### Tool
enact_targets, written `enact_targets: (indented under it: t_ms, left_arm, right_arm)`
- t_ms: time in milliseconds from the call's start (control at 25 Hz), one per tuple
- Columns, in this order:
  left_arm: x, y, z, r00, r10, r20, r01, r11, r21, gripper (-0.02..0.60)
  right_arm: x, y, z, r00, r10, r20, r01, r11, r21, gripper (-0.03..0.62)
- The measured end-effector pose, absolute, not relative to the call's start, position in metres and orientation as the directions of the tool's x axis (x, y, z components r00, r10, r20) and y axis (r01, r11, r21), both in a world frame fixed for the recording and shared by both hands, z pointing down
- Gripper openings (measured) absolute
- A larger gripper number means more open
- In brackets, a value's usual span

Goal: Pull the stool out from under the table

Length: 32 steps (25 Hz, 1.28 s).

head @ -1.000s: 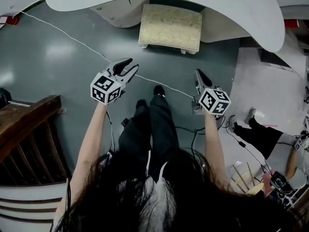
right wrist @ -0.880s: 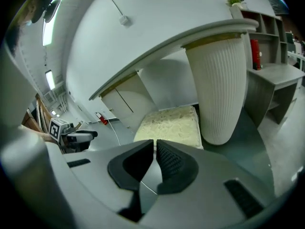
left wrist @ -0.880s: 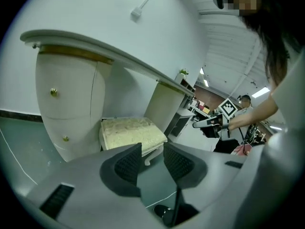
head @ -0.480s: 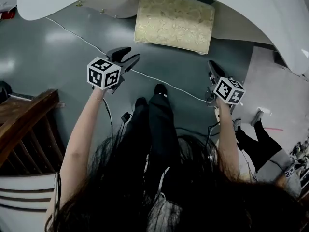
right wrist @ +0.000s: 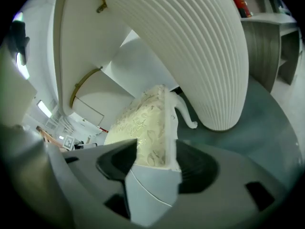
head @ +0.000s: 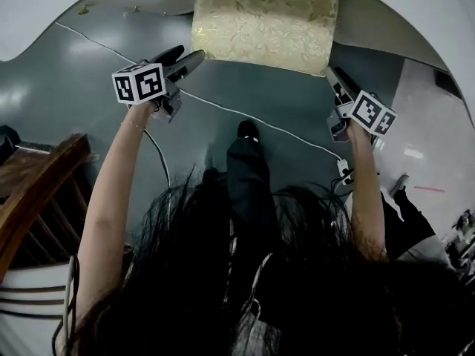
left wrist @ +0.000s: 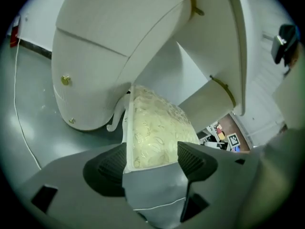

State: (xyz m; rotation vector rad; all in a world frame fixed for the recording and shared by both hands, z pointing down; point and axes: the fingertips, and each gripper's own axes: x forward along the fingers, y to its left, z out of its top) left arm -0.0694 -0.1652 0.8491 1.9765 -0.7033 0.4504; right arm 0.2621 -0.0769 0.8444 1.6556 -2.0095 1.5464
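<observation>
Black trousers (head: 249, 188), black shoe (head: 247, 130) (thin bracelet (head: 132, 125))

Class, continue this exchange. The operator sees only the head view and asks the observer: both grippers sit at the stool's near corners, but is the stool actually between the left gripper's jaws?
Observer: Yes. In the left gripper view the left gripper is opening, with the near corner of the stool between its pads, not pressed.
Operator: And the right one?
Observer: The right gripper is opening too, with the stool's side edge between its jaws.
Operator: What holds the stool up?
Observer: The right gripper view shows a curved white leg, close beside the table's ribbed base.
</observation>
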Motion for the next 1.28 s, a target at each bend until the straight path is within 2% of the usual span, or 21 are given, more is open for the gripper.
enact_targets:
  t_ms: [40,280,480,560,960,1160,1280]
  left_arm:
    - [-0.069,-0.169,0.853,0.77,-0.296,0.565,-0.638,-0.349,0.687,0.324]
    - [-0.053,-0.18,0.88,0.804,-0.243,0.543,-0.595,-0.293,0.749,0.341]
    - [-0.044,-0.18,0.882,0.854,-0.209,0.476,-0.518,-0.267,0.813,0.35]
    - [-0.045,-0.179,0.884,0.864,-0.203,0.461,-0.502,-0.264,0.824,0.35]
    - [-0.048,-0.179,0.882,0.836,-0.219,0.503,-0.545,-0.232,0.806,0.347]
    - [-0.049,-0.174,0.881,0.822,-0.219,0.525,-0.566,-0.211,0.797,0.347]
    - [-0.049,-0.171,0.881,0.822,-0.2,0.533,-0.566,-0.188,0.803,0.347]
  right_arm:
    - [0.26,-0.082,0.848,-0.419,-0.662,0.621,-0.767,-0.108,-0.633,0.272]
    - [0.254,-0.096,0.867,-0.503,-0.627,0.595,-0.709,-0.094,-0.699,0.272]
    - [0.245,-0.096,0.872,-0.609,-0.641,0.467,-0.504,-0.142,-0.852,0.272]
    - [0.244,-0.096,0.874,-0.624,-0.641,0.447,-0.472,-0.147,-0.869,0.272]
    - [0.244,-0.095,0.867,-0.557,-0.677,0.481,-0.533,-0.152,-0.832,0.255]
    - [0.248,-0.09,0.866,-0.507,-0.677,0.534,-0.562,-0.21,-0.8,0.252]
    - [0.247,-0.094,0.863,-0.537,-0.657,0.53,-0.561,-0.192,-0.805,0.252]
